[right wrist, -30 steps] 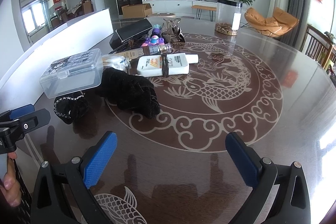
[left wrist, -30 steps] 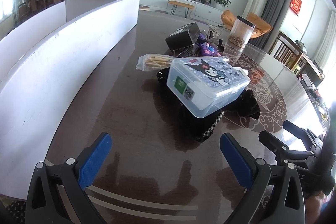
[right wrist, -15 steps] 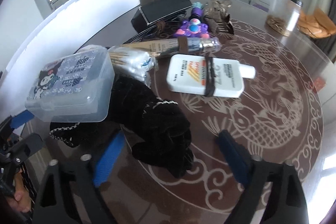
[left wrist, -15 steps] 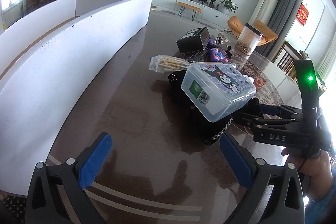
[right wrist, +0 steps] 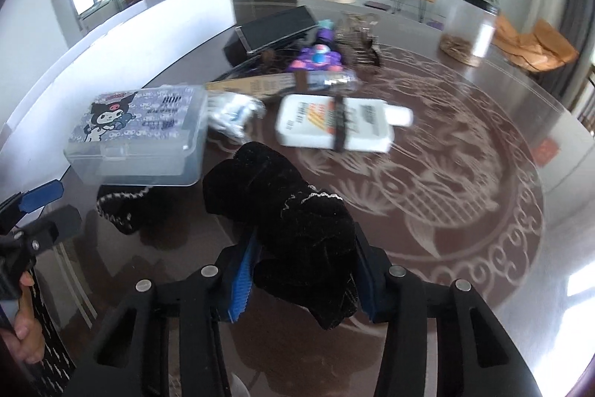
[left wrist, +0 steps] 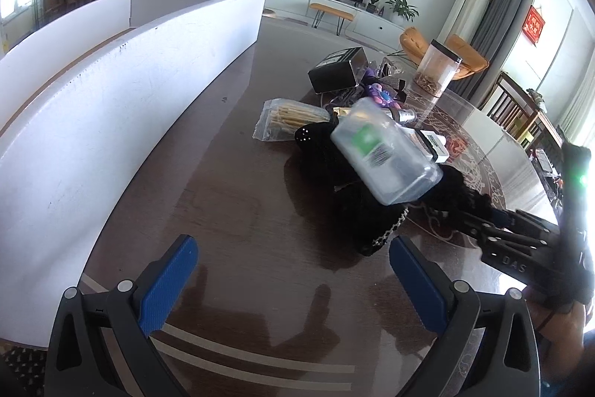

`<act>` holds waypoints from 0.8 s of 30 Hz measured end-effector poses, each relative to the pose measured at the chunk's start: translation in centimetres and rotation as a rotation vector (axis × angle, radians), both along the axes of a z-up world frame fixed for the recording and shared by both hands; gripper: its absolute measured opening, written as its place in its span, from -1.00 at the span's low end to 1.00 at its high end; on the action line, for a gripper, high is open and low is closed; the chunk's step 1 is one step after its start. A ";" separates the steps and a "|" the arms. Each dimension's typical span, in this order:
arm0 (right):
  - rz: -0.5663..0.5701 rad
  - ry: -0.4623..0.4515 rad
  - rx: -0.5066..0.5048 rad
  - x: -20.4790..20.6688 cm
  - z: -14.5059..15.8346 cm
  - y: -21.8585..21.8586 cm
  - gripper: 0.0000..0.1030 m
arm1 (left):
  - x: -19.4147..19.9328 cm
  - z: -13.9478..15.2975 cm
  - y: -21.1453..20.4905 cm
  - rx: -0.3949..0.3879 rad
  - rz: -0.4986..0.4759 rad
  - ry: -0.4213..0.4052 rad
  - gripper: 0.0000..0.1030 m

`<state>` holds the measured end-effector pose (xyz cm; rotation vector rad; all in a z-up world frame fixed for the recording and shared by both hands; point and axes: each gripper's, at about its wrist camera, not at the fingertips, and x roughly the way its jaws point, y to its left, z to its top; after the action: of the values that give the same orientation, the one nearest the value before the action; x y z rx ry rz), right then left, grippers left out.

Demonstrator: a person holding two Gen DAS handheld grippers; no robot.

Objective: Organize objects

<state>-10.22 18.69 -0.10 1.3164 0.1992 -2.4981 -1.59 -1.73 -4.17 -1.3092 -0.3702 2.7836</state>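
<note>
A black fuzzy cloth (right wrist: 297, 229) with a silver chain trim lies on the dark table (right wrist: 465, 211). My right gripper (right wrist: 303, 270) has its blue pads against both sides of the cloth's near end, and the jaws are closing on it. A clear plastic box (right wrist: 141, 136) with a cartoon sticker rests tilted on the cloth's far part (left wrist: 357, 211). My left gripper (left wrist: 293, 281) stands open over bare table, short of the pile, with nothing between its fingers. In the left wrist view the right gripper (left wrist: 479, 218) reaches into the cloth from the right.
A white bottle (right wrist: 334, 127), a bag of sticks (left wrist: 290, 121), a purple toy (right wrist: 319, 56), a black box (left wrist: 336, 73) and a clear jar (left wrist: 438, 73) lie beyond. A white board wall (left wrist: 111, 92) runs along the left.
My right gripper came in over the black cloth and its jaws narrowed from wide open onto the cloth. The clear box has tipped further over. My left gripper has held still.
</note>
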 end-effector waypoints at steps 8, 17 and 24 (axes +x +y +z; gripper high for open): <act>-0.121 0.058 -0.008 2.6 0.6 4.7 -0.09 | -0.1 0.1 0.2 -0.009 -0.010 0.005 1.00; -0.157 0.085 -0.017 4.3 0.3 6.1 0.49 | -0.1 0.1 0.4 -0.017 -0.018 0.008 1.00; -0.141 0.084 -0.014 4.0 -0.1 5.9 0.58 | -0.1 0.1 0.6 -0.024 -0.030 0.013 1.00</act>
<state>-6.20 24.57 -0.22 1.2619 0.1108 -2.6702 -1.70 -1.16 -4.04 -1.2892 -0.3148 2.7787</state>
